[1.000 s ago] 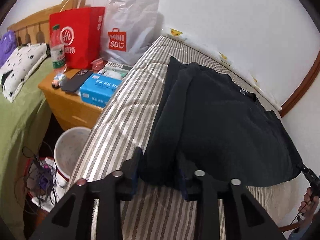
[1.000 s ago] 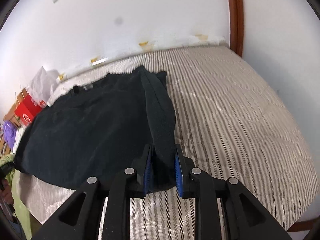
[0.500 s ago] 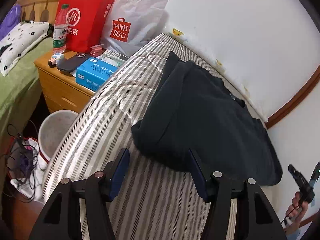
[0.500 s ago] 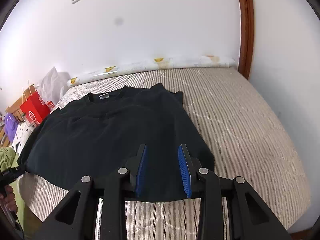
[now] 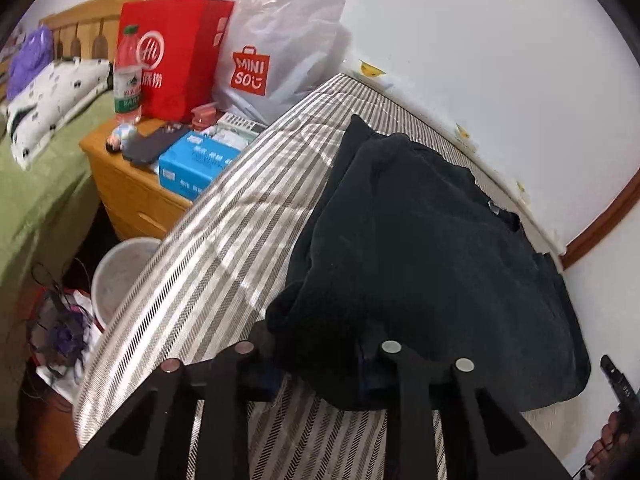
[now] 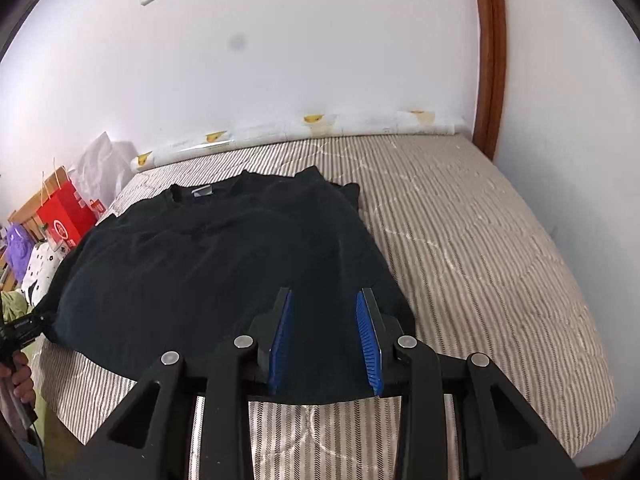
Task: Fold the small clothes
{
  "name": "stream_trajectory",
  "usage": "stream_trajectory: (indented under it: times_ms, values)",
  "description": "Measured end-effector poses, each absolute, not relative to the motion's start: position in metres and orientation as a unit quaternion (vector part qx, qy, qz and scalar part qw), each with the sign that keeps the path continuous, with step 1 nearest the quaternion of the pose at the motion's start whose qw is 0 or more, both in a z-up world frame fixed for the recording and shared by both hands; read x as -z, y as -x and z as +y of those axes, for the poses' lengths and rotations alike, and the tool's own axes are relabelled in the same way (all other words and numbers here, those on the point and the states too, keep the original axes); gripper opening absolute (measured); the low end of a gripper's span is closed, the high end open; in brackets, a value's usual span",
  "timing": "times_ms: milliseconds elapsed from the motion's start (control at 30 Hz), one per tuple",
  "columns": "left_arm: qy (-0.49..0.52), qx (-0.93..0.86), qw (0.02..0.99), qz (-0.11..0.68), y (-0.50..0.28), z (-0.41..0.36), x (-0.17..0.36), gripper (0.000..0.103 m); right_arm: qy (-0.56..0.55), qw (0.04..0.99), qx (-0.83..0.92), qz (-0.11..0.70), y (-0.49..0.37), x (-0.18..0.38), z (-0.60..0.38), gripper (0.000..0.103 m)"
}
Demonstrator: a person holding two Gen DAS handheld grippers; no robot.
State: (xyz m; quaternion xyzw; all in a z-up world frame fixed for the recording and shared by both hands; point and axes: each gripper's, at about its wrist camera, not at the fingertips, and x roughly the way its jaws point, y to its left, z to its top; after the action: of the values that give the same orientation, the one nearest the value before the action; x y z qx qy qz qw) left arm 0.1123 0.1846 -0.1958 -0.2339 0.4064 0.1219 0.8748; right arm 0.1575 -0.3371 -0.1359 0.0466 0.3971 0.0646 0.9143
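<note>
A black T-shirt (image 6: 224, 256) lies on the striped mattress (image 6: 480, 240), collar towards the wall, its sides folded in. In the left wrist view the black T-shirt (image 5: 420, 248) has a bunched near corner lying between my left gripper's (image 5: 316, 364) fingers; the jaws stand apart around the cloth without pinching it. My right gripper (image 6: 326, 340) is open, blue pads (image 6: 280, 340) apart, hovering over the shirt's near hem.
A wooden nightstand (image 5: 128, 188) left of the mattress holds a red bag (image 5: 176, 56), a white Miniso bag (image 5: 280, 48), a water bottle (image 5: 128, 76) and a blue box (image 5: 192, 164). A white bin (image 5: 120, 276) stands below. A wall runs behind the bed.
Both grippers let go of the shirt's folded sides and opened. The right pulled back above the hem; the left has since come forward around the bunched corner.
</note>
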Motion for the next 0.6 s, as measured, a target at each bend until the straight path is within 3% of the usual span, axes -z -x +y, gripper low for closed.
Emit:
stream_trajectory:
  times_ms: [200, 600]
  values:
    - [0.135, -0.133, 0.906, 0.378, -0.115, 0.148, 0.154, 0.016, -0.046, 0.911, -0.089, 0.399, -0.161, 0.141, -0.325, 0.033]
    - [0.103, -0.054, 0.937, 0.330, -0.148, 0.068, 0.071, 0.014, -0.053, 0.912, -0.117, 0.390, -0.146, 0.130, -0.325, 0.033]
